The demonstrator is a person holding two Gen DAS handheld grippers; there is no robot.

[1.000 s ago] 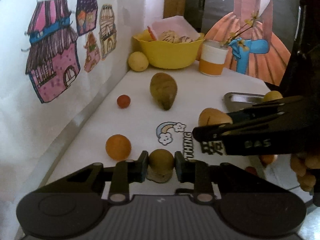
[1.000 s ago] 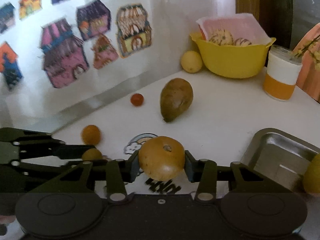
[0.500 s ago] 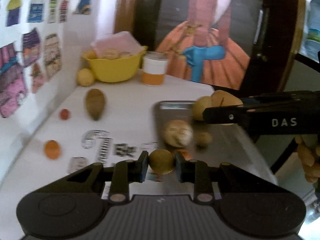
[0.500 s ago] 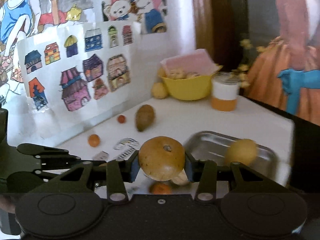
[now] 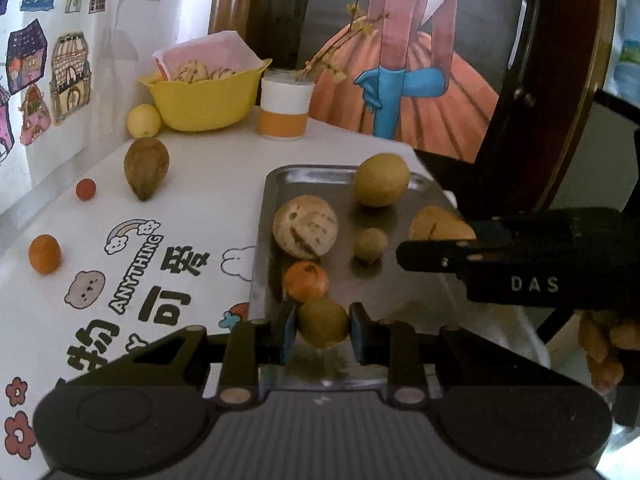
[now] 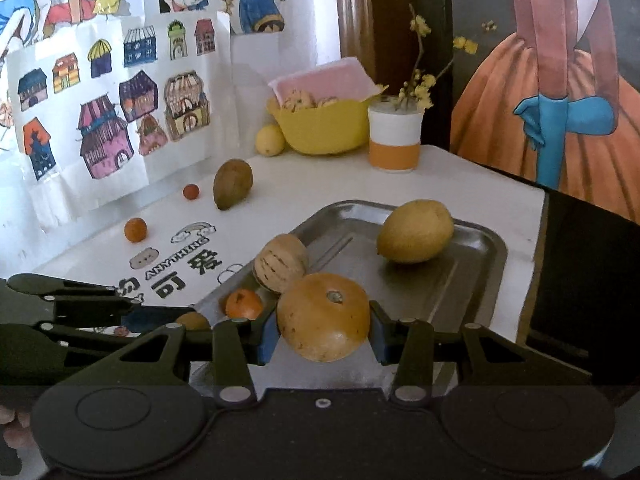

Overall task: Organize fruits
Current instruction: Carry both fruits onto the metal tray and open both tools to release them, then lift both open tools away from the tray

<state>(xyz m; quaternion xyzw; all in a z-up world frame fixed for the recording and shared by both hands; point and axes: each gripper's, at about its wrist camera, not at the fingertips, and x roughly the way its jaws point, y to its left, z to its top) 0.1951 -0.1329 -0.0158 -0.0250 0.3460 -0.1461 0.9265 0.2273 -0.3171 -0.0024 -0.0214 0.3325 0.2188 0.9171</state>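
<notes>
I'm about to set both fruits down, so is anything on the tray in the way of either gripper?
Partly. Ahead of the left gripper and its small green fruit, an orange lies on the tray. The right gripper, holding a tan fruit, has bare tray ahead; a striped fruit lies at its left.

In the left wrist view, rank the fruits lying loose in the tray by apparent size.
1. striped pale fruit and yellow-green fruit, too alike to separate
2. orange fruit
3. small olive fruit
</notes>
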